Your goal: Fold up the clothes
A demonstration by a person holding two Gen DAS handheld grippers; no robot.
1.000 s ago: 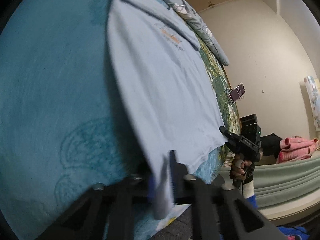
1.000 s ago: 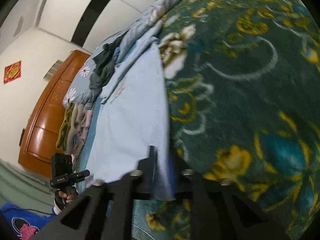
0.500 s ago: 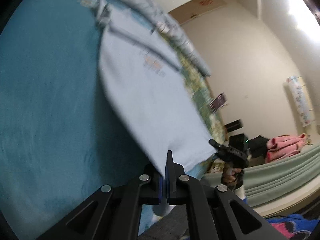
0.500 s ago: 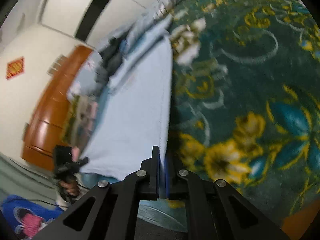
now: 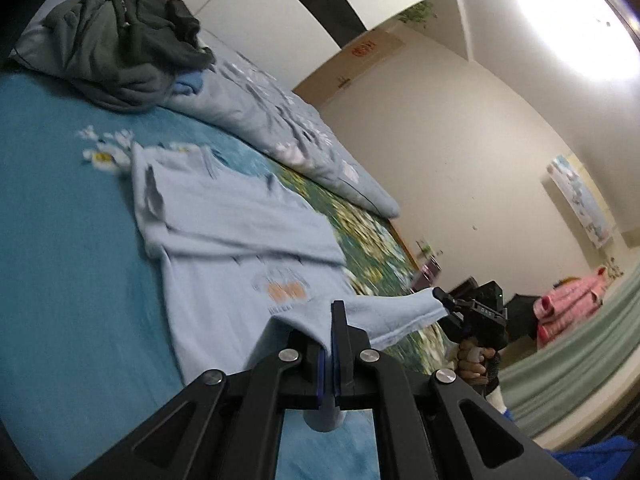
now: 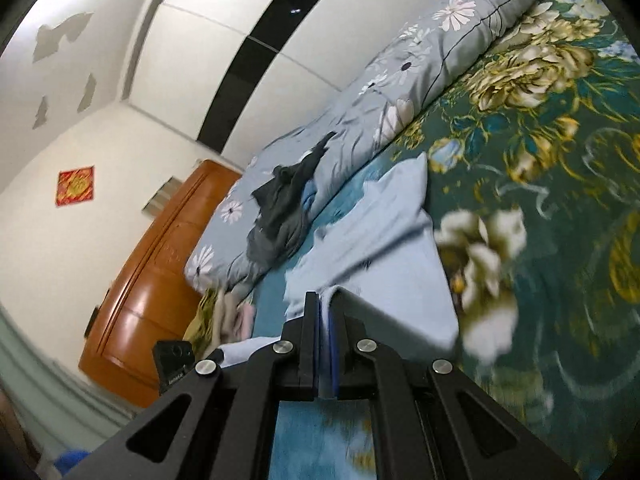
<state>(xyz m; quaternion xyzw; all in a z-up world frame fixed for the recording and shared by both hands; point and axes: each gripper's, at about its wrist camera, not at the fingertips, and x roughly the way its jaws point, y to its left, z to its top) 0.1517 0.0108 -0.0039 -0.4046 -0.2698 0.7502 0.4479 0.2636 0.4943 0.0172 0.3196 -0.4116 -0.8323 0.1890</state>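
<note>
A light blue T-shirt (image 5: 224,248) with an orange print lies spread on the bed, its bottom hem lifted off the cover. My left gripper (image 5: 330,312) is shut on one hem corner, cloth pinched between its pads. In the left wrist view the right gripper (image 5: 440,294) holds the other corner, the hem stretched between the two. From the right wrist view the same T-shirt (image 6: 380,248) runs away from my right gripper (image 6: 326,304), which is shut on its edge. The left gripper's body (image 6: 174,360) shows low at the left there.
A dark grey garment (image 5: 116,48) lies crumpled on a floral grey quilt (image 5: 280,120) along the bed's far side. The bed cover is teal (image 5: 60,280) on one half and green floral (image 6: 560,200) on the other. Folded clothes (image 6: 218,320) sit near a wooden cabinet (image 6: 160,264). Pink clothes (image 5: 568,304) lie beyond.
Both grippers have risen and moved forward over the bed, carrying the T-shirt's bottom hem up off the cover. More of the room and the quilt is in view now.
</note>
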